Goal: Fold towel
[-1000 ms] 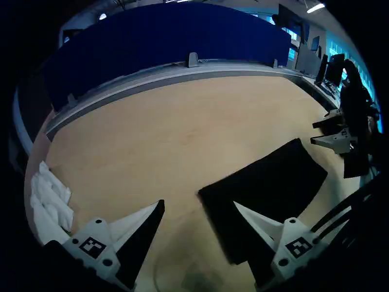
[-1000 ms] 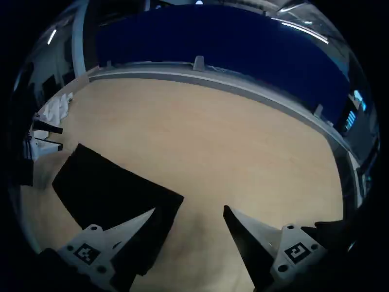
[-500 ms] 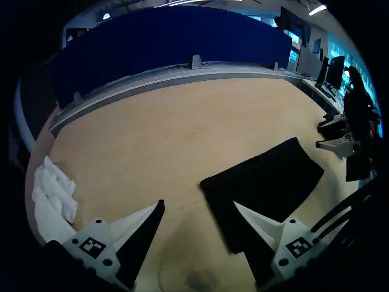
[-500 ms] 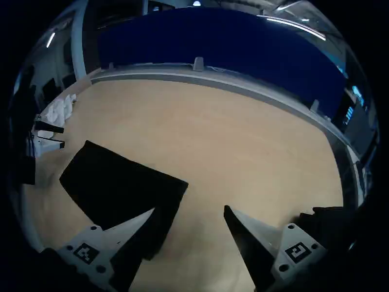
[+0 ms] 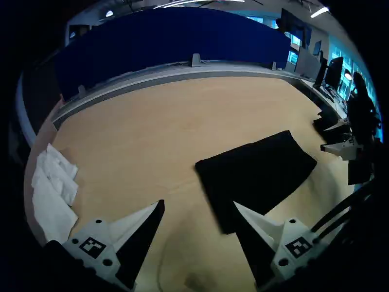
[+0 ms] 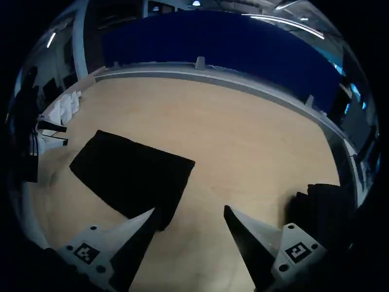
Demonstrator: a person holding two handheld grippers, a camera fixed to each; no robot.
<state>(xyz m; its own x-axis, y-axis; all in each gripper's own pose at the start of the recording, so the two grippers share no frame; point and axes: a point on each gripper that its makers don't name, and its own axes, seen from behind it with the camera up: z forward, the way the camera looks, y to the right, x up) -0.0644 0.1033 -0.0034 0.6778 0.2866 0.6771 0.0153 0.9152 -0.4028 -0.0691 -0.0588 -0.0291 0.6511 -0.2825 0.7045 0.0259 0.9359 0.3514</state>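
Holding both tools above the pale wooden tabletop point(image 5: 160, 121), tilted down toward it, I have my left gripper point(image 5: 198, 203) pointing forward with its fingers spread wide and nothing between them. My right gripper point(image 6: 189, 208) is posed the same way, fingers wide apart and empty.

The black towel point(image 5: 255, 170) lies flat on the tabletop between my two hands as a folded rectangle. In the left gripper view it lies ahead and to the right, and the tip of my right-hand finger overlaps its near edge; I cannot tell whether they touch. In the right gripper view it lies ahead and to the left, its near corner just beside my left-hand fingertip.

A dark heap point(image 6: 323, 204) lies near my right gripper's outer finger, well apart from the towel. A pile of white cloths point(image 5: 51, 187) lies crumpled at the tabletop's left edge, also well apart from the towel.

Farther off, a grey rail point(image 5: 194, 73) runs along the back edge of the tabletop. A blue partition point(image 5: 170, 39) stands upright behind the rail.
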